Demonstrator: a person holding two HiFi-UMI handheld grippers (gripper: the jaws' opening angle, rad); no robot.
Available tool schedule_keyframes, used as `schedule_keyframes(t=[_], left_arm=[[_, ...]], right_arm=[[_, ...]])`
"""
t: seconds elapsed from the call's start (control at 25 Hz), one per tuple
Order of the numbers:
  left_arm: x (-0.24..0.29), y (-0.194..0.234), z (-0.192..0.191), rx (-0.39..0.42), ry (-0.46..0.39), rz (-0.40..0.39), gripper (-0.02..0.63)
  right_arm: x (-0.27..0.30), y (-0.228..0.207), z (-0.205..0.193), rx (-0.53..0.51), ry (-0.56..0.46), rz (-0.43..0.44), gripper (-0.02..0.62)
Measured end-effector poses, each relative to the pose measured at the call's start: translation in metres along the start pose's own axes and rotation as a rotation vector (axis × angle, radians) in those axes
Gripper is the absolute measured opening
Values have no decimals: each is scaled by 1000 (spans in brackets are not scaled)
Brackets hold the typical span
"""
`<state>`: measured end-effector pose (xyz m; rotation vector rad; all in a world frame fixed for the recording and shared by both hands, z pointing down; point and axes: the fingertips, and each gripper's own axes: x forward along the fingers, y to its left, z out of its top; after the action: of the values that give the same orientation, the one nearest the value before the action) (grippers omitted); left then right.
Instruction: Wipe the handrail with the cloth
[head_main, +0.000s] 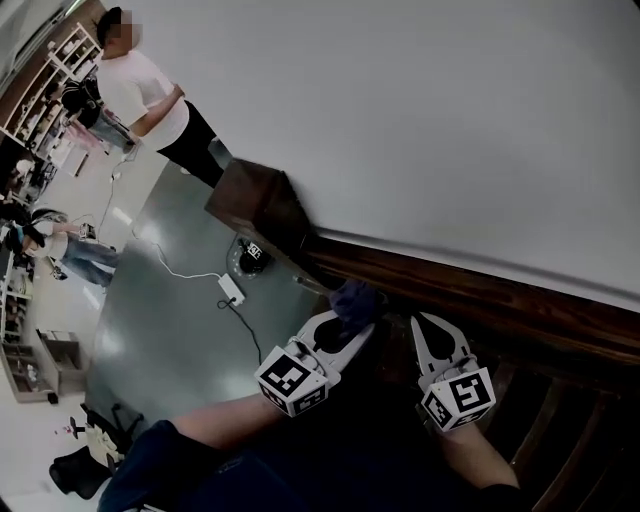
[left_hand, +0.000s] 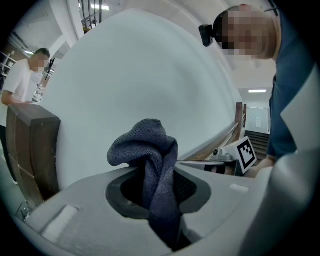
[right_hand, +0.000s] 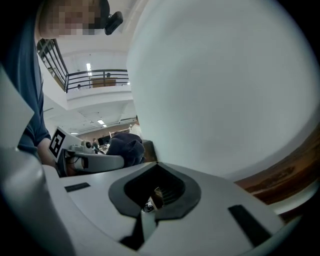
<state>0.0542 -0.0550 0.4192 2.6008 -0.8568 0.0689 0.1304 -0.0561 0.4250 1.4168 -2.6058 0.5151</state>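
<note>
The dark wooden handrail (head_main: 480, 285) slopes down to the right along the white wall, starting from a square newel post (head_main: 255, 200). My left gripper (head_main: 362, 322) is shut on a crumpled blue-grey cloth (head_main: 352, 300), which sits at the rail's near edge just right of the post. In the left gripper view the cloth (left_hand: 150, 150) bunches up above the jaws and hangs down between them. My right gripper (head_main: 422, 322) hovers beside it over the rail's near side, jaws together and holding nothing. In the right gripper view (right_hand: 150, 202) the handrail (right_hand: 280, 180) lies at the lower right.
A person in a white shirt (head_main: 140, 95) stands on the grey floor beyond the post. A white power strip (head_main: 232, 290) with cables and a round black device (head_main: 250, 255) lie on the floor. Dark balusters (head_main: 545, 420) stand under the rail at the lower right.
</note>
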Motion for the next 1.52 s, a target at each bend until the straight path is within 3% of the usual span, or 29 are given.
schedule_keyframes(t=[0.16,0.36,0.6,0.92,1.04,1.24,1.52], left_arm=[[21,1,-4,-12,25,2,97],[50,-13,-2,-11,44,-63,97],[111,-59,12,-12,65,-205,97],[193,-105,-4,-9,162,-330,97],[223,-111,-23,4,230,-333,97],[256,-100,-58,69,348,-272,97],[261,-90,-66,96,335,-258,97]], right_arm=[[4,-12,0,17,16,4,9],[2,-27,10,16,-6,-28,8],[-39,-72,38,-7,-46,-162,9],[-96,-135,46,2,-83,-359,8],[-105,-150,46,-1,-82,-395,8],[-109,-152,37,6,-66,-391,8],[-93,-144,25,19,-32,-362,9]])
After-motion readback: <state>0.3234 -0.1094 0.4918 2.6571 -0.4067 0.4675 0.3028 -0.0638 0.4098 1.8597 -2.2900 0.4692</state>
